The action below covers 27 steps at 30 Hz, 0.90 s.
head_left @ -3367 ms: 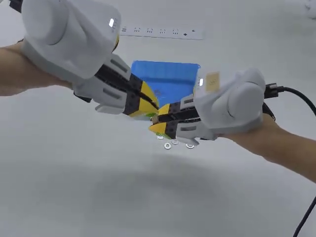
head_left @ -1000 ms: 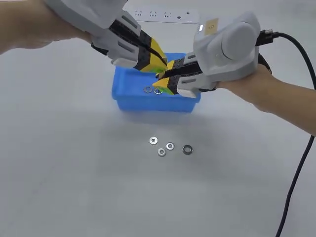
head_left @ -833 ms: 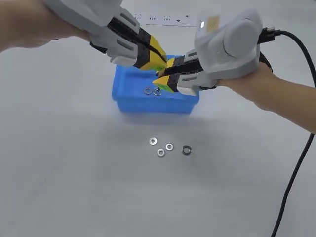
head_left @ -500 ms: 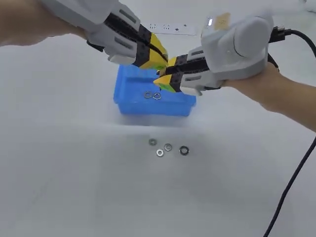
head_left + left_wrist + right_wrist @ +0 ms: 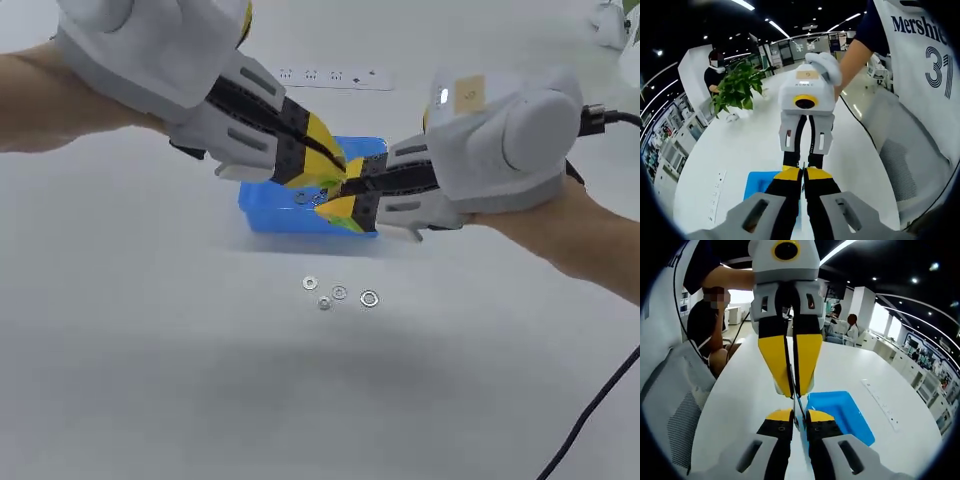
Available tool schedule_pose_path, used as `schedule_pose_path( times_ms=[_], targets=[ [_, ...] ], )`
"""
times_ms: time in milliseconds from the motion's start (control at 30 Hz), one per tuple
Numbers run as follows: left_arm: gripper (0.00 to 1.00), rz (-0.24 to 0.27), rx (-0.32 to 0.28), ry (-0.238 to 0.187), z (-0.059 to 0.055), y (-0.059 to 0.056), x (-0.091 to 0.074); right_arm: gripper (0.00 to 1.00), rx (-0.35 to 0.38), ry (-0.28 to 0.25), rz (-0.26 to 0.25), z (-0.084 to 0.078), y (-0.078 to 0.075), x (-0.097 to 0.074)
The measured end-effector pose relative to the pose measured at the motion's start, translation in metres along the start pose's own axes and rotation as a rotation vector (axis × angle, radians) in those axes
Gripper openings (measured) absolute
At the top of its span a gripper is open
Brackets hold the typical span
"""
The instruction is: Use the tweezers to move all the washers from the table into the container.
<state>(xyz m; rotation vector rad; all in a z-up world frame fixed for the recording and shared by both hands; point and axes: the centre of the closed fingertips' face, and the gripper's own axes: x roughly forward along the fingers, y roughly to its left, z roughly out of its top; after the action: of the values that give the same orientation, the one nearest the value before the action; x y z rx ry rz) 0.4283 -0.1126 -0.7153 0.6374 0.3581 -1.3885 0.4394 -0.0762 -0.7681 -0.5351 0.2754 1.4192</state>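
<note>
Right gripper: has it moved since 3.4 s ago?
Yes. The right gripper was low over the loose washers on the table; now its jaws sit beyond them, over the blue container.

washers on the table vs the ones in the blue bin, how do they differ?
Place: table washers lie on the bare table, on the near side of the blue bin; bin washers lie inside it.
Count: four table washers, two bin washers visible.
Shared: flat silver rings.
</note>
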Motion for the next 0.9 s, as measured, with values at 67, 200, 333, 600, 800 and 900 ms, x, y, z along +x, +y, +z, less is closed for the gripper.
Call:
schedule_pose_path(
  times_ms=[67, 200, 333, 600, 800, 900],
  targets=[
    [0.06, 0.000, -0.018, -0.005, 0.000, -0.008, -0.001, 0.11, 0.015, -0.004, 0.004, -0.001, 0.008, -0.001],
    [0.06, 0.002, -0.047, -0.015, -0.001, -0.024, -0.002, 0.11, 0.026, -0.003, 0.013, -0.002, 0.023, -0.001],
    [0.06, 0.011, -0.080, -0.021, -0.005, -0.038, -0.002, 0.11, 0.036, -0.001, 0.027, -0.006, 0.038, 0.001],
    [0.06, -0.010, -0.121, -0.007, -0.020, -0.061, 0.003, 0.11, 0.026, 0.025, 0.082, -0.020, 0.064, 0.010],
    [0.06, -0.015, -0.158, -0.004, -0.031, -0.064, 0.010, 0.11, 0.050, 0.036, 0.096, -0.031, 0.069, 0.015],
    [0.06, -0.015, -0.170, 0.002, -0.037, -0.061, 0.014, 0.12, 0.063, 0.042, 0.095, -0.037, 0.066, 0.018]
  ],
)
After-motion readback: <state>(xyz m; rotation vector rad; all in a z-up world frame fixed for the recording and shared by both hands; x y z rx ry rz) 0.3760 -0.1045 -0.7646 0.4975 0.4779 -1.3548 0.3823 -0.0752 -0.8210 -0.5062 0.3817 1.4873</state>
